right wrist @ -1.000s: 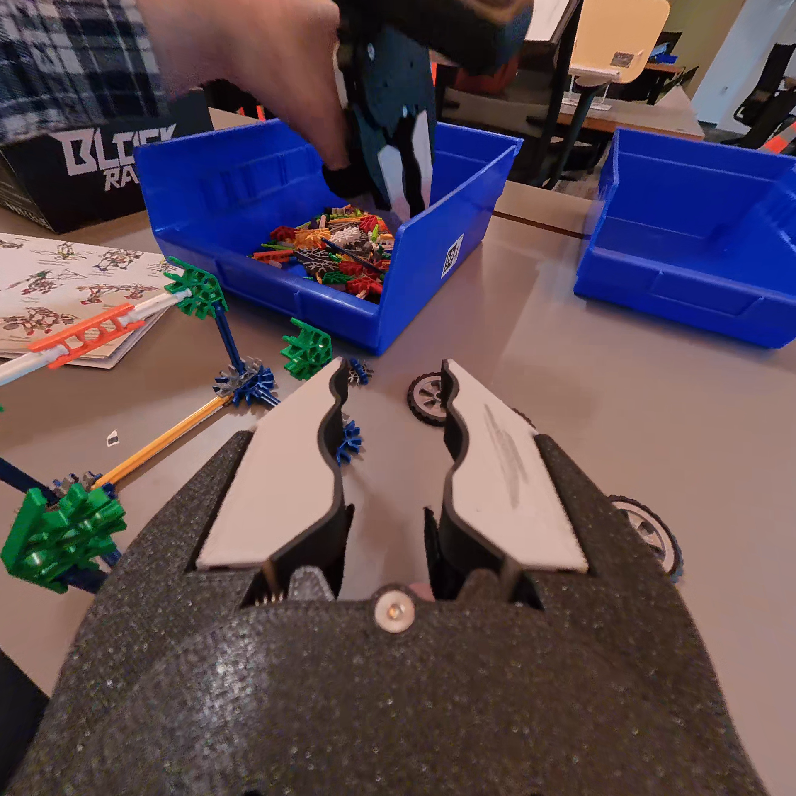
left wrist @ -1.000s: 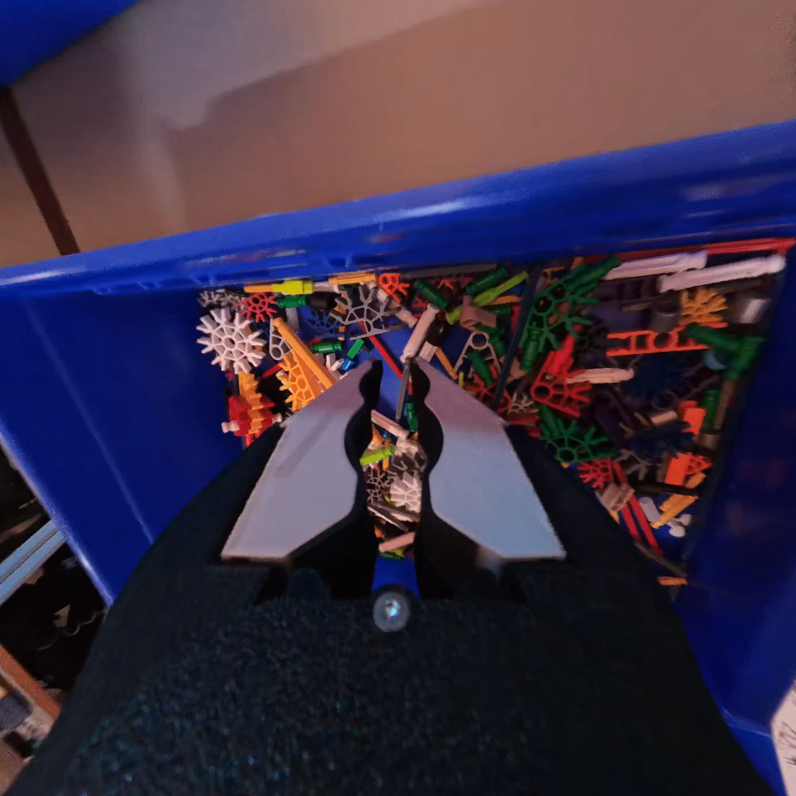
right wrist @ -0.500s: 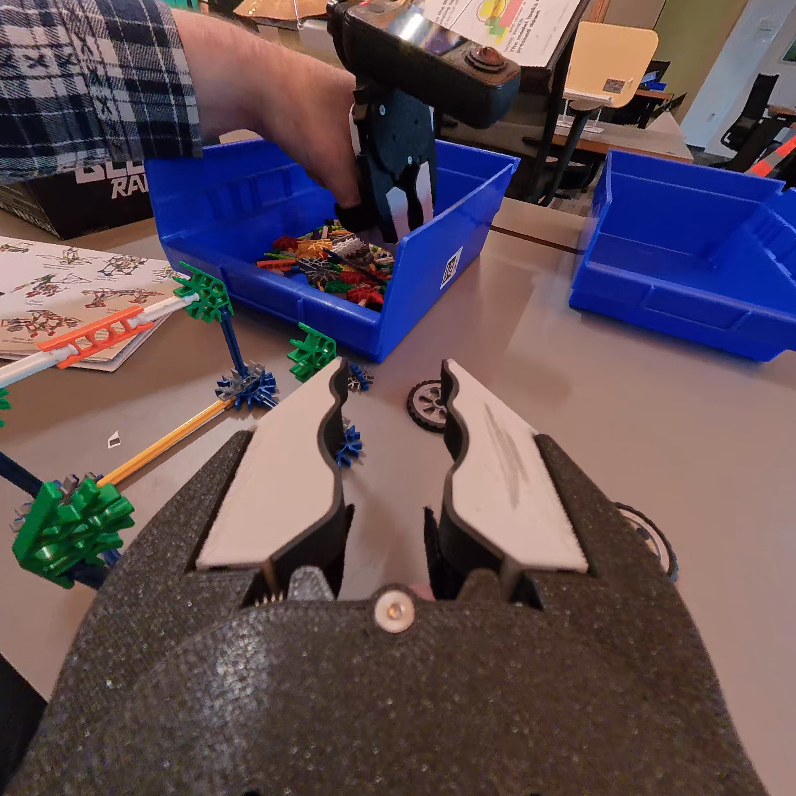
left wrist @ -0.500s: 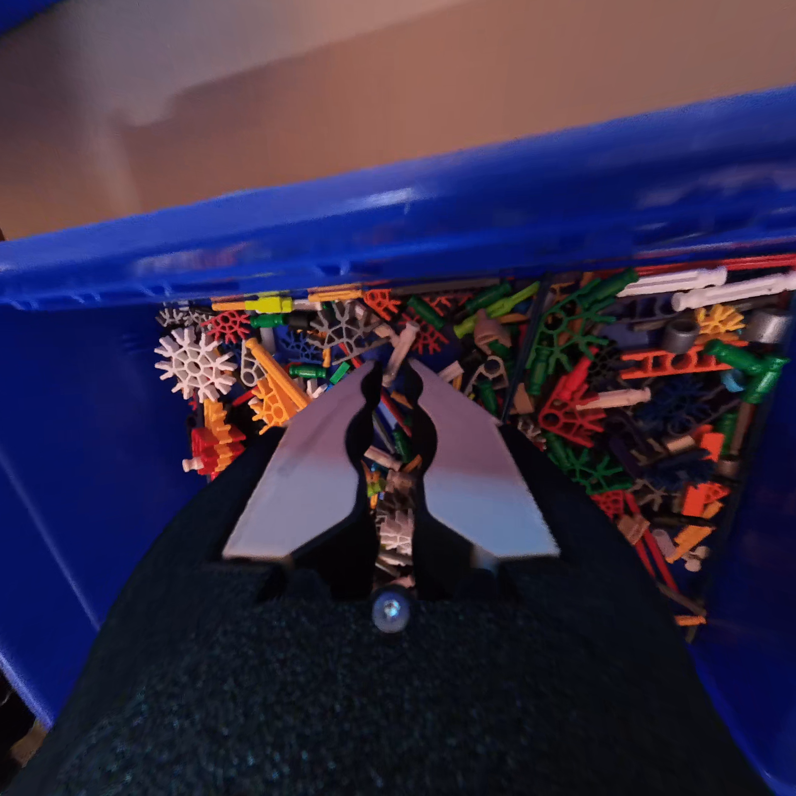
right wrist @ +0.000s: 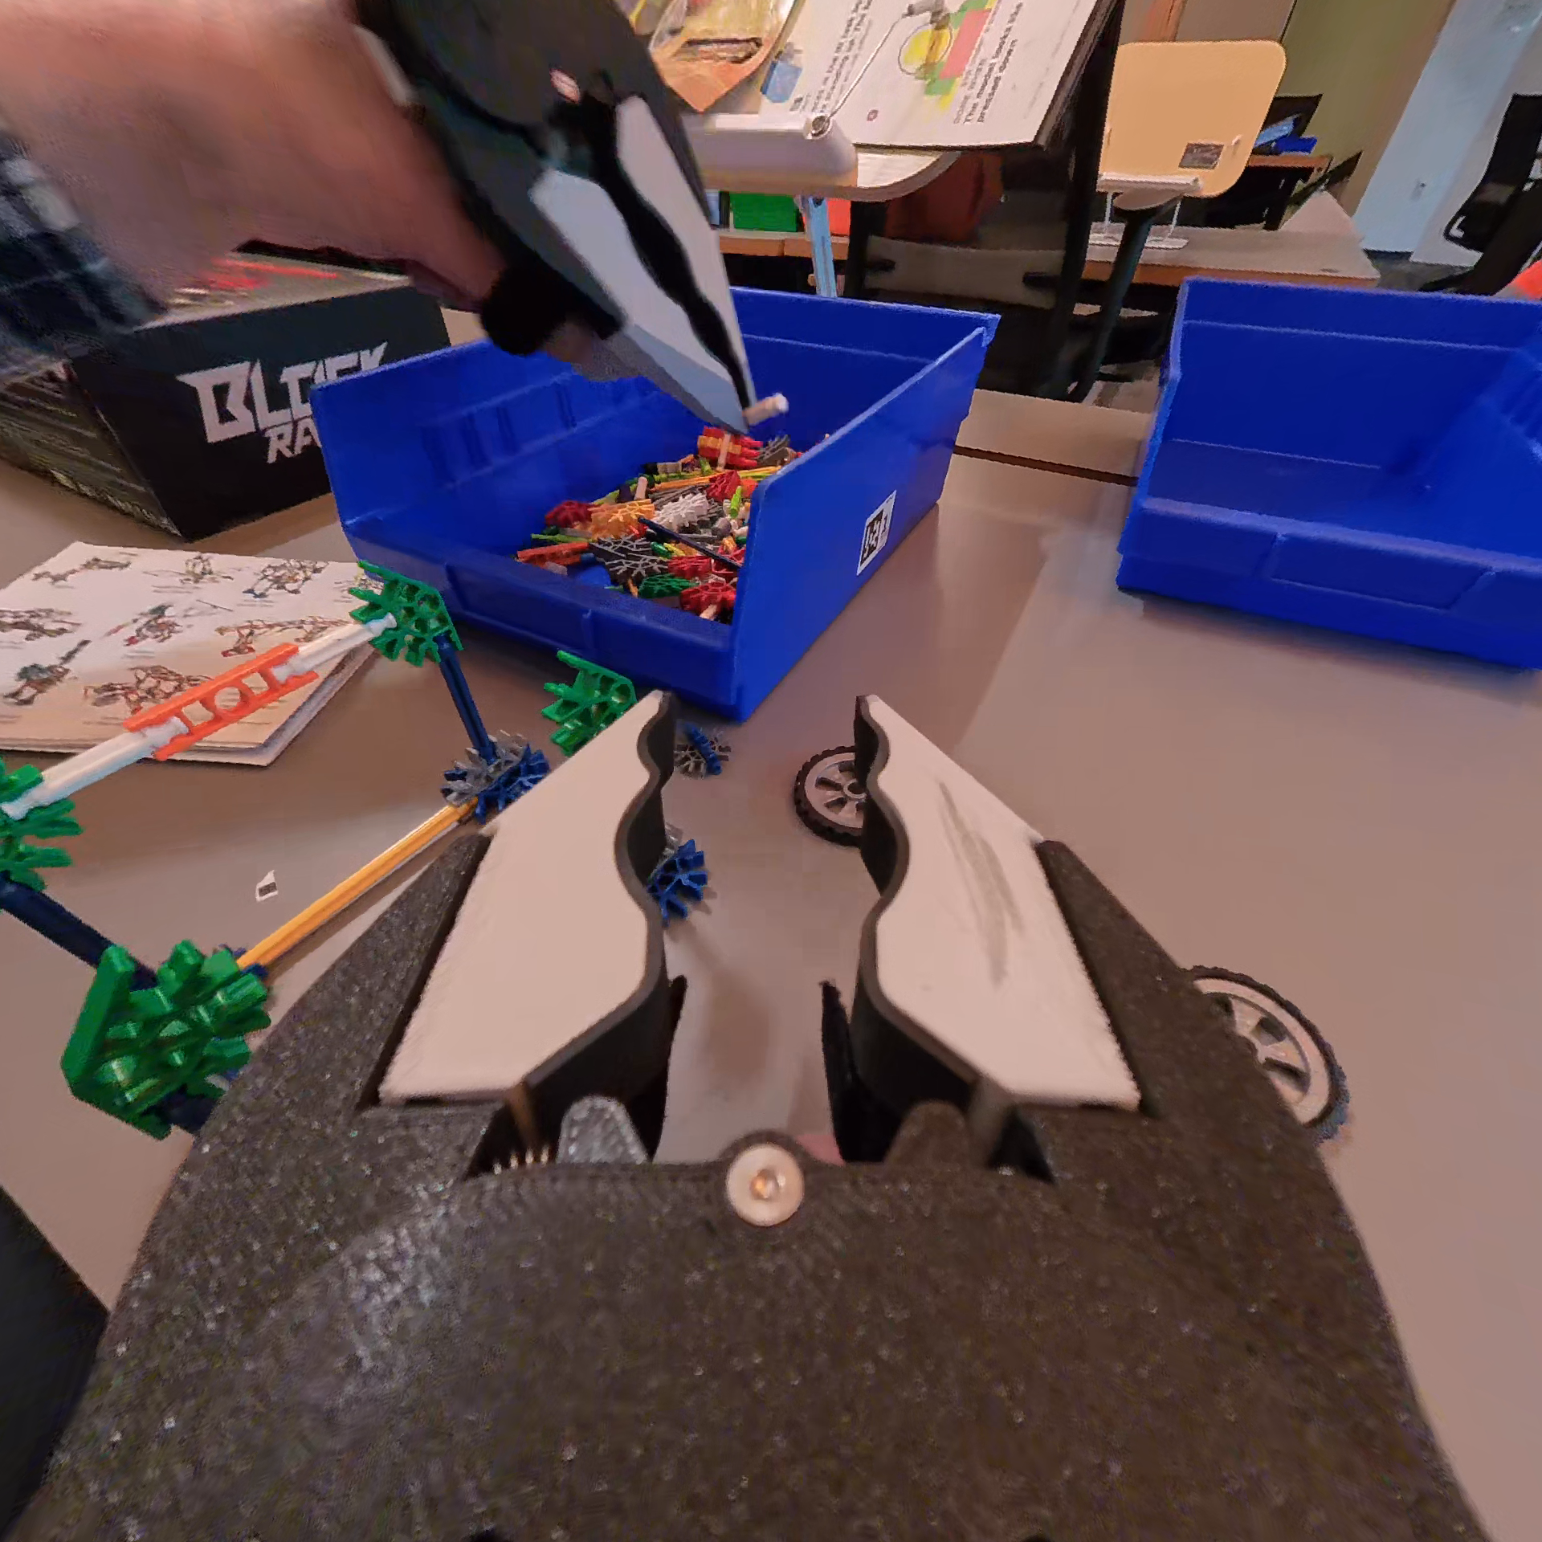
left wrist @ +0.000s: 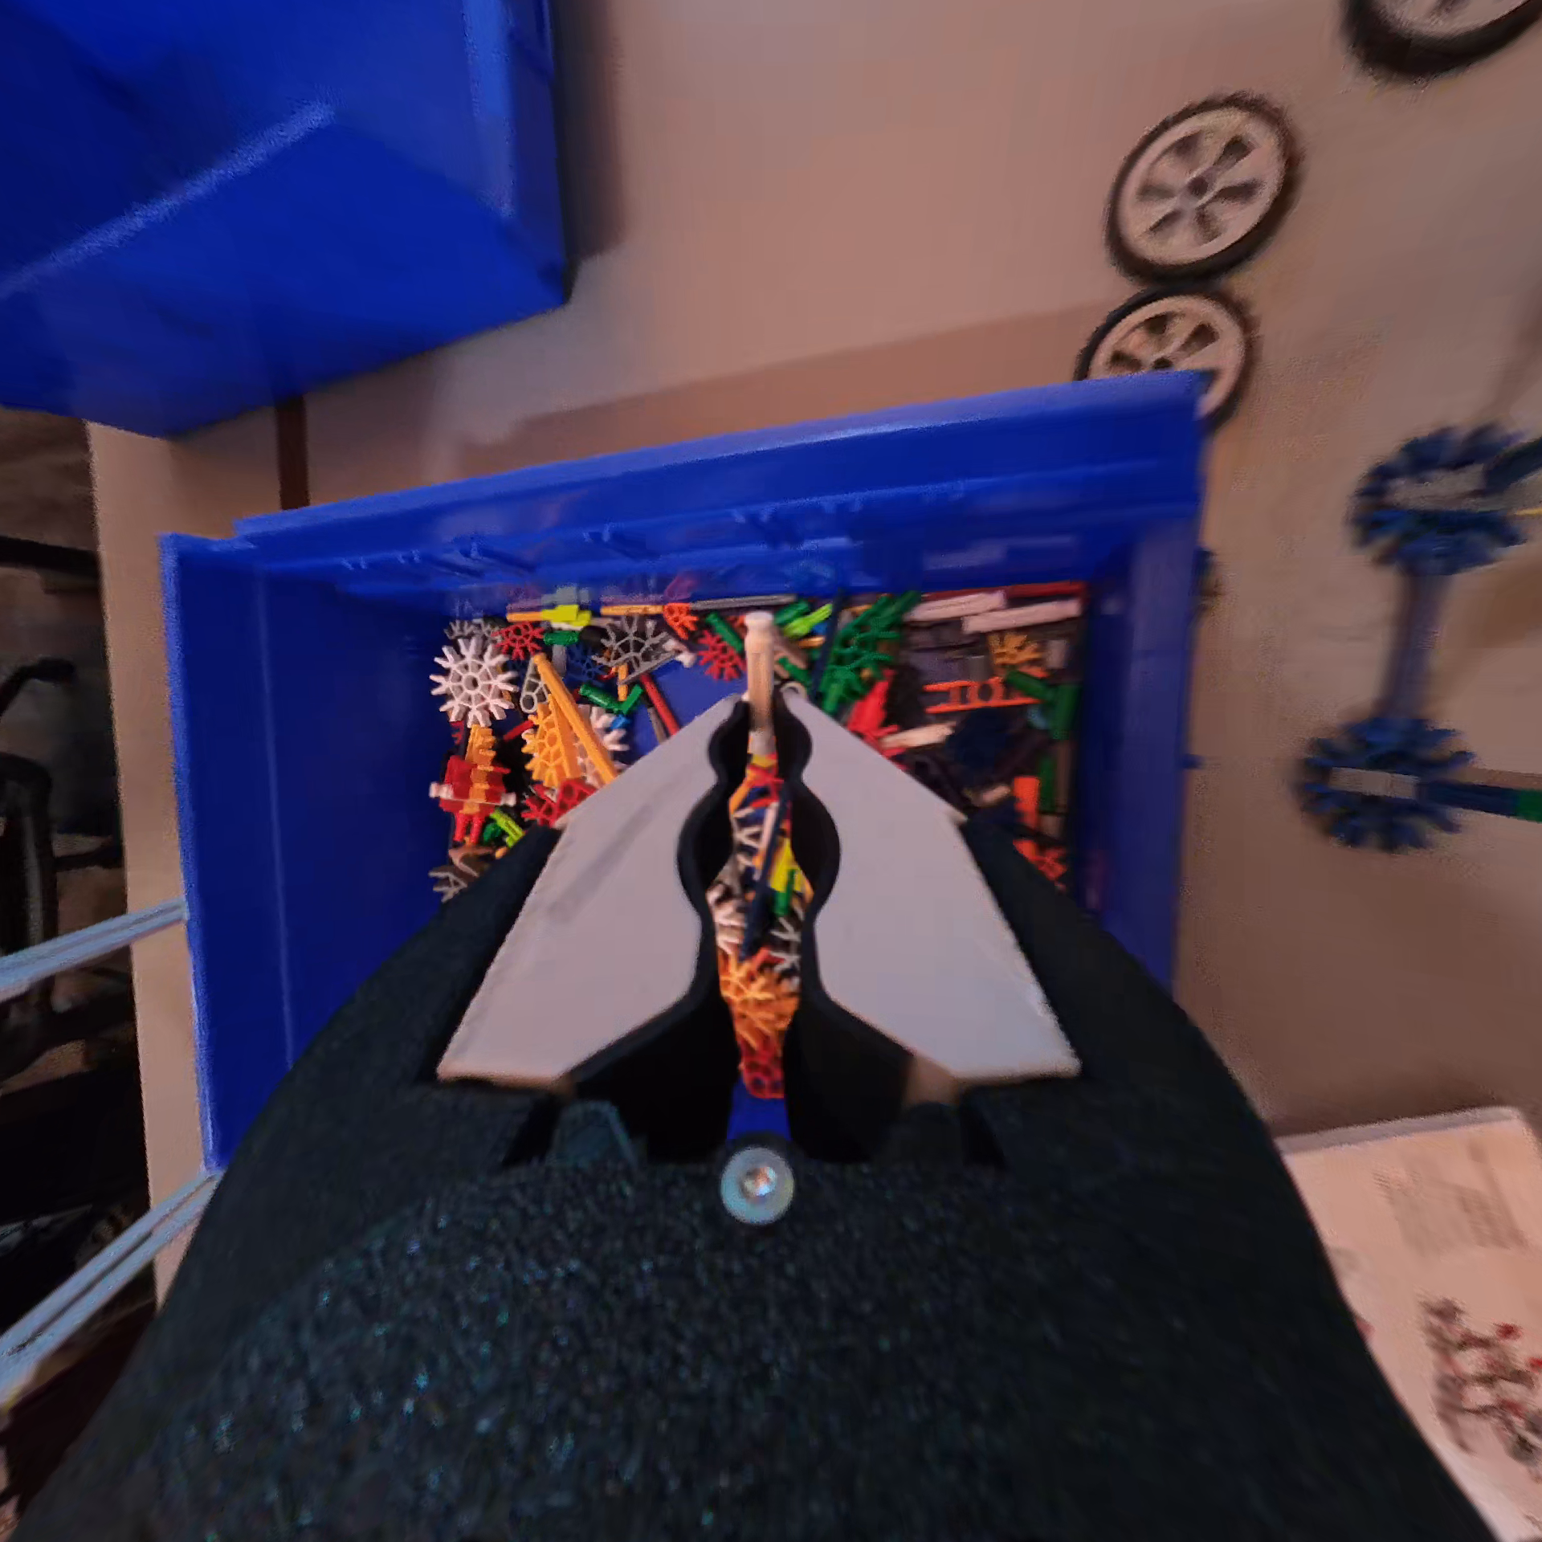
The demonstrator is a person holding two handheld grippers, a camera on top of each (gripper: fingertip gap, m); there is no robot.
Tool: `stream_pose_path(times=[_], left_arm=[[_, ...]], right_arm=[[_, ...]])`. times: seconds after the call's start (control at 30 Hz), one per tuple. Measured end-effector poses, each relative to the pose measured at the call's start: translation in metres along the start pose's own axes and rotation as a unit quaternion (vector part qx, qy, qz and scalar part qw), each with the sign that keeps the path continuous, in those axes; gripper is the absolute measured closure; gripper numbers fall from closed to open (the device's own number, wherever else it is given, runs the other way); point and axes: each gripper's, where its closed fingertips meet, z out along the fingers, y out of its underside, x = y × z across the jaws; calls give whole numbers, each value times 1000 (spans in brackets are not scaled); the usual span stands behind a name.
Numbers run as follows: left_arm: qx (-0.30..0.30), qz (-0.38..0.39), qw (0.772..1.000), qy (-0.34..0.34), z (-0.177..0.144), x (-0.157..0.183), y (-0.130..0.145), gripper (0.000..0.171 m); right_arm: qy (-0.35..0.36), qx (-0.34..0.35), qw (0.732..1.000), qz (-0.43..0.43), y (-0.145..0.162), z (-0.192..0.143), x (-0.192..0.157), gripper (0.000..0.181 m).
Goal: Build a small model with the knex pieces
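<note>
My left gripper (left wrist: 759,709) is shut on a short white rod (left wrist: 758,659) and holds it above the blue bin (left wrist: 275,751) of mixed colourful building pieces (left wrist: 959,692). In the right wrist view the left gripper (right wrist: 747,400) hangs over that bin (right wrist: 834,517) with the white rod (right wrist: 768,407) sticking out of its tip. My right gripper (right wrist: 763,709) is open and empty, low over the grey table (right wrist: 1168,834). A small blue connector (right wrist: 680,876) lies by its left finger and a grey wheel (right wrist: 826,793) by its right finger.
A rod-and-connector model (right wrist: 417,617) with green and blue connectors lies at the left, on an instruction booklet (right wrist: 125,617). A second blue bin (right wrist: 1352,467) stands at the right. Another wheel (right wrist: 1277,1051) lies beside my right gripper. A black box (right wrist: 209,409) sits behind. The left gripper's tips are roughly 15 centimeters from the right gripper's.
My left gripper closed on the white rod among the pieces and lifted it up out of the bin, tilting as it rose. The right gripper stayed where it was.
</note>
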Motion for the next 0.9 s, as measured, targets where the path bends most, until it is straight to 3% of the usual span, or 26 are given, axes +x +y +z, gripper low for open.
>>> stream_pose_path(times=[0.1, 0.23, 0.43, 0.6, 0.9], left_arm=[[41, 1, 999, -23, -30, 28, -9, 168], [85, -27, 994, -62, -68, 65, -1, 168], [104, -97, 981, -132, -109, 103, 60, 168], [77, -131, 974, -166, -120, 118, 105, 168], [82, -145, 968, -187, -158, 163, 127, 168]], right_arm=[[-2, 1, 1000, 7, 0, 0, 1, 139], [5, -6, 1000, 1, 2, 1, 1, 139], [7, -15, 1000, 3, 4, 2, 2, 139], [11, -30, 999, 2, 8, 5, 3, 139], [36, -30, 999, -18, 8, 5, 5, 139]])
